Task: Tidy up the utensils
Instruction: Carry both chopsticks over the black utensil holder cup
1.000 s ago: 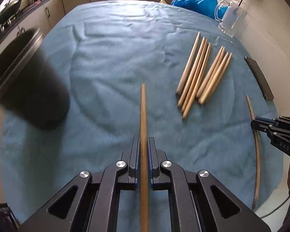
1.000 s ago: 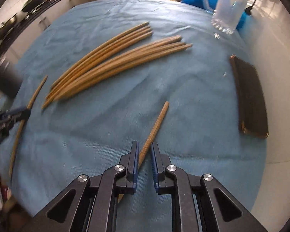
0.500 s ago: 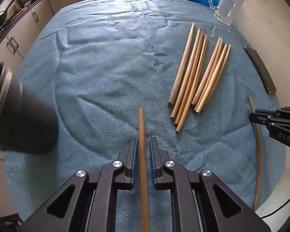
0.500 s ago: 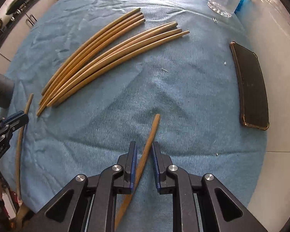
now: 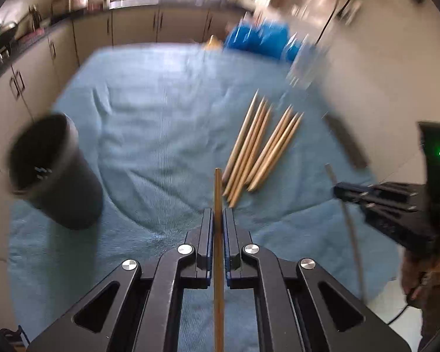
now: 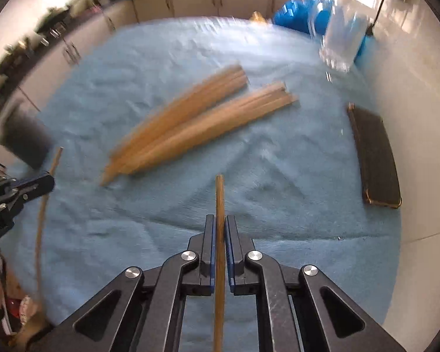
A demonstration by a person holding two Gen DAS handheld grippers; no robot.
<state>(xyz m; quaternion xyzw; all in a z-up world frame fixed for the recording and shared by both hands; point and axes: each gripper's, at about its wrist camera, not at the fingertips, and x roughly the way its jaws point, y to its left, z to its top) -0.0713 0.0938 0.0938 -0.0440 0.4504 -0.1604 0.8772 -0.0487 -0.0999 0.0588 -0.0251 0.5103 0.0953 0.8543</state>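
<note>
Chopsticks: one slender brown wooden stick [image 5: 218, 193] is clamped in the closed left gripper [image 5: 218, 220]; another [image 6: 219, 199] in the closed right gripper [image 6: 219, 226], both protruding far past the tips.

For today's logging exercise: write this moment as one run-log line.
left gripper: shut on chopstick | right gripper: shut on second chopstick | loose chopsticks: on blue cloth | black cup: upright

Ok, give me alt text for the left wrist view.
The left tool is shut on one wooden chopstick above a blue cloth. Six more chopsticks lie ahead, a black cup stands left, and the right tool shows at right.
</note>
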